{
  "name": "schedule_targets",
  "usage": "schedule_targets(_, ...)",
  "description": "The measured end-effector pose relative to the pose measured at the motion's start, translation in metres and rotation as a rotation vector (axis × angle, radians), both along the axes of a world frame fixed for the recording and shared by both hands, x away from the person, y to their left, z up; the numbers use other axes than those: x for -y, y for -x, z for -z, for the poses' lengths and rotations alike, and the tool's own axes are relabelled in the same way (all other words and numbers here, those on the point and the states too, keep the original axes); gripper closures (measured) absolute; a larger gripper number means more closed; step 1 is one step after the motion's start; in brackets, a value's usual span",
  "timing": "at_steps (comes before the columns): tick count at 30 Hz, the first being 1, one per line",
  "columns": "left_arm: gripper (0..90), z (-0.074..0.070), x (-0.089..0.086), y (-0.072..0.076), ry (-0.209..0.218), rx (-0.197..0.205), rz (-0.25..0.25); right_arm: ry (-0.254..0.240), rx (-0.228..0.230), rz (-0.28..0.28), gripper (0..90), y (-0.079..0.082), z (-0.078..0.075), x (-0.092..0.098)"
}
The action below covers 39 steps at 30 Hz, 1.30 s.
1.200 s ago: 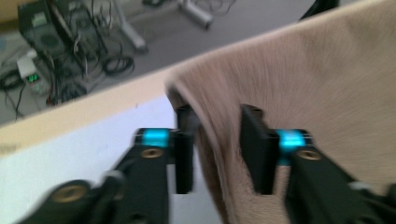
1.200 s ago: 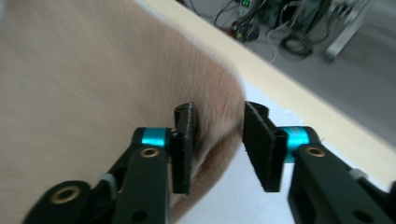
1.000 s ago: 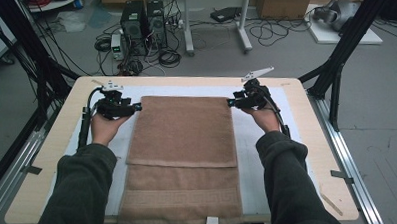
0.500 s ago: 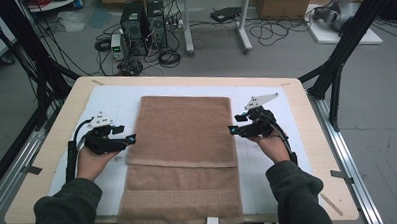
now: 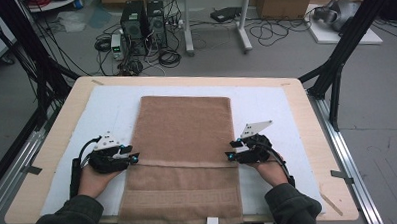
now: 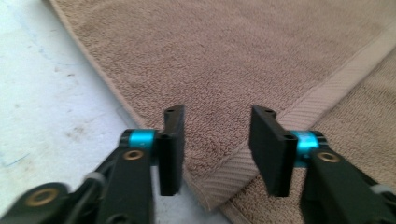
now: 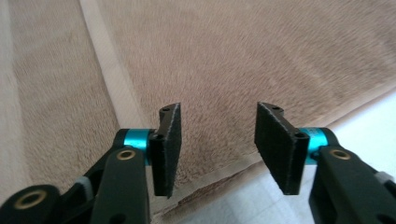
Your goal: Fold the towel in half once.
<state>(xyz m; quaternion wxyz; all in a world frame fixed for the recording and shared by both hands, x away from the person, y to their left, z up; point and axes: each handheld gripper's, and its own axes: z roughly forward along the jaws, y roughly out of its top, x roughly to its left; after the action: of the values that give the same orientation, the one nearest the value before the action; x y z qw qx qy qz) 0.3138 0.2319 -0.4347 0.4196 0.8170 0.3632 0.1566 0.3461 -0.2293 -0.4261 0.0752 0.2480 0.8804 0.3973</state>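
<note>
- The brown towel (image 5: 185,142) lies folded on the white mat (image 5: 276,109), its upper layer's hem facing you.
- Your left gripper (image 5: 134,157) sits at that hem's left corner, jaws apart and just closing, gripping nothing.
- Your right gripper (image 5: 229,150) sits at the right corner, likewise.

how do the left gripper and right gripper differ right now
The left gripper sits at the towel's left edge, the right gripper at its right edge. The left one's grey plate lies flatter; the right one's plate tilts up. Both have jaws open, just been closing, nothing pinched, at the folded layer's hem.
</note>
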Motion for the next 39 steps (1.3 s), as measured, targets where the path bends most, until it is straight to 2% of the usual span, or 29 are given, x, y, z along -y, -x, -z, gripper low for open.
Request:
schedule_targets(1, 59.5, 0.002, 0.0, -0.002, -0.003, -0.012, 0.007, -0.006, -0.002, -0.003, 54.7, 0.0, 0.002, -0.001)
schedule_targets(3, 61.2, 0.007, 0.002, -0.005, -0.026, -0.035, 0.011, 0.014, -0.01, -0.01, 56.7, 0.0, 0.006, -0.003)
schedule_targets(4, 61.1, 0.009, 0.002, -0.006, -0.017, -0.039, 0.009, 0.025, -0.008, -0.016, 58.2, 0.0, 0.008, -0.005)
schedule_targets(6, 61.3, 0.01, 0.001, -0.005, -0.012, -0.032, 0.009, 0.037, -0.019, -0.025, 61.7, 0.0, 0.012, -0.007)
schedule_targets(7, 62.8, 0.01, 0.001, -0.005, -0.016, -0.032, 0.014, 0.044, -0.01, -0.026, 63.4, 0.0, 0.013, -0.008)
schedule_targets(10, 72.0, 0.011, 0.005, -0.005, -0.029, -0.012, 0.007, 0.043, -0.008, -0.028, 70.7, 0.0, 0.014, -0.009)
schedule_targets(14, 82.7, 0.012, 0.008, -0.006, -0.018, -0.012, -0.011, 0.033, -0.005, -0.031, 82.0, -0.002, 0.015, -0.009)
schedule_targets(18, 85.8, 0.007, 0.008, -0.006, -0.037, -0.006, -0.01, 0.034, -0.008, -0.028, 84.5, -0.003, 0.011, -0.01)
schedule_targets(23, 86.1, -0.002, 0.004, -0.002, 0.004, -0.009, -0.014, 0.006, -0.006, -0.031, 84.8, -0.002, 0.001, -0.006)
schedule_targets(29, 86.1, -0.02, -0.001, 0.007, 0.049, 0.031, -0.014, -0.03, 0.015, -0.04, 84.5, 0.002, -0.019, -0.004)
schedule_targets(32, 86.1, -0.027, -0.004, 0.014, 0.069, 0.037, -0.001, -0.042, 0.022, -0.056, 84.5, 0.009, -0.027, -0.003)
schedule_targets(36, 86.1, -0.031, -0.004, 0.031, 0.091, 0.041, 0.022, -0.043, 0.024, -0.067, 84.5, 0.023, -0.03, 0.004)
schedule_targets(39, 86.2, -0.036, -0.004, 0.049, 0.106, 0.066, 0.029, -0.084, 0.023, -0.07, 84.6, 0.036, -0.031, 0.013)
